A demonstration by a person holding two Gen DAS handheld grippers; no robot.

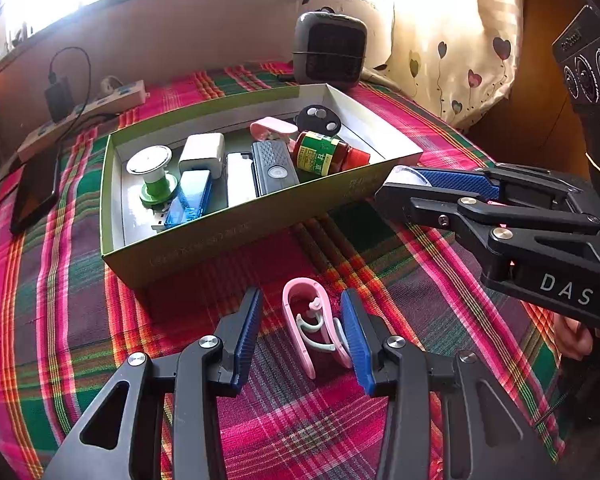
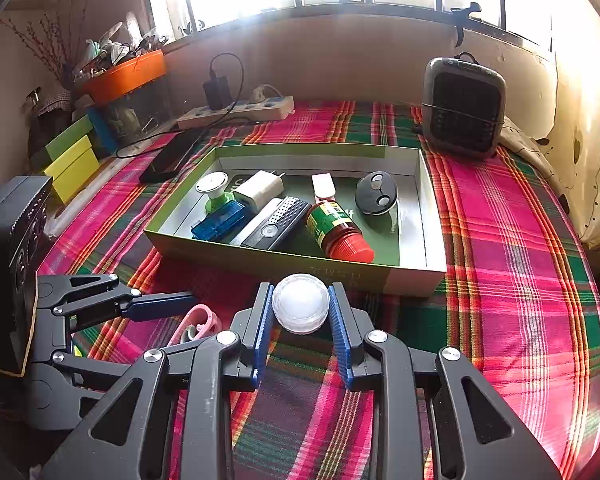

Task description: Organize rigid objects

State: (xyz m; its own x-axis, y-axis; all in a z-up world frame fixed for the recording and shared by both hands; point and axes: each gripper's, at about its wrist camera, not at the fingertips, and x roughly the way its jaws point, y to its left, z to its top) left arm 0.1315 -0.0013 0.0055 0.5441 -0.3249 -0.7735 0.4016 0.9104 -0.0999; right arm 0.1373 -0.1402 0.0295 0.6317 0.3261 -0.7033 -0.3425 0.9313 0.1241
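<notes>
A green cardboard box (image 1: 236, 232) (image 2: 276, 264) on the plaid cloth holds several small items: a red-capped bottle (image 2: 338, 232), a blue USB stick (image 2: 220, 222), a white charger (image 2: 260, 190), a black round piece (image 2: 376, 194). My left gripper (image 1: 302, 320) is open around a pink clip (image 1: 312, 328) lying on the cloth in front of the box; the clip also shows in the right wrist view (image 2: 198, 322). My right gripper (image 2: 300, 304) is shut on a white round cap (image 2: 300, 302), just before the box's near wall; it shows in the left wrist view (image 1: 404, 184).
A dark heater (image 2: 462, 108) stands behind the box at the right. A power strip (image 2: 236, 112) with a charger and a black phone (image 2: 172, 156) lie at the back left. Yellow-green boxes (image 2: 74, 160) and an orange tub (image 2: 124, 74) sit at far left.
</notes>
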